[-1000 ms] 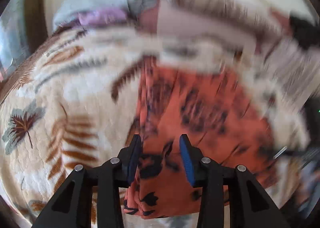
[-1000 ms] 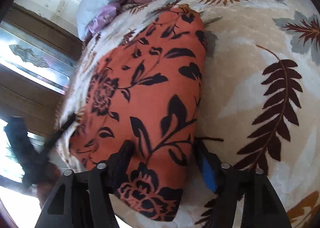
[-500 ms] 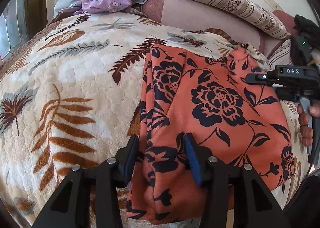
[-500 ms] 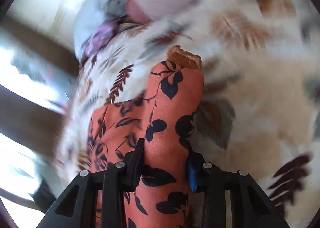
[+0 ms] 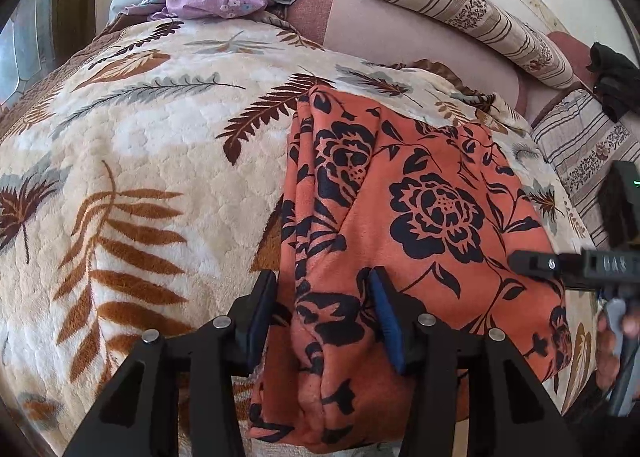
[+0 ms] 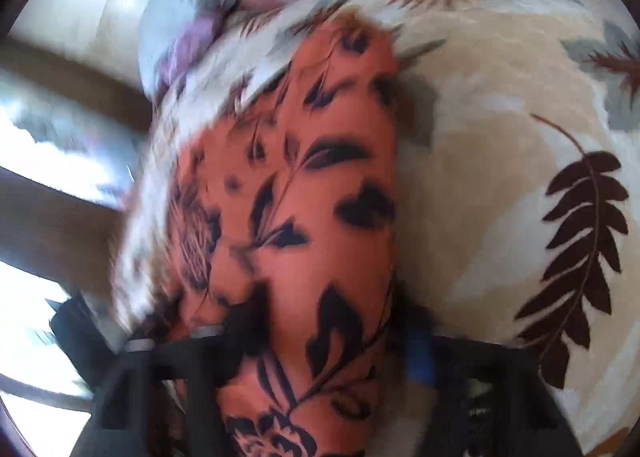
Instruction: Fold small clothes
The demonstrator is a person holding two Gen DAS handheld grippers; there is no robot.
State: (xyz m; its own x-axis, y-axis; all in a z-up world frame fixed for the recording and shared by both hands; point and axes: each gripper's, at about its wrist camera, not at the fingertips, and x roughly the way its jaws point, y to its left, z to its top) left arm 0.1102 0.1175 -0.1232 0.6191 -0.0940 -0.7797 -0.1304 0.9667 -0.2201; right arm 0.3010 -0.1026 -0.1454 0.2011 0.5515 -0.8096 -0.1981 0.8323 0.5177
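We see the orange floral garment (image 5: 420,225) partly folded on the blanket (image 5: 140,177); left gripper (image 5: 320,317) jaws, just opening, stand spread astride its 6 o'clock edge; right gripper (image 6: 324,341) opening too, grip unclear through blur; final folds remain.

The left gripper (image 5: 322,315) is matte black, with angular triangular-cutout arms, round silver screws at the joints and blue pads lining the inner faces of its fingers (image 5: 385,321). The right gripper (image 6: 328,341), blurred, shows the same black frame, silver screws and a blue pad.
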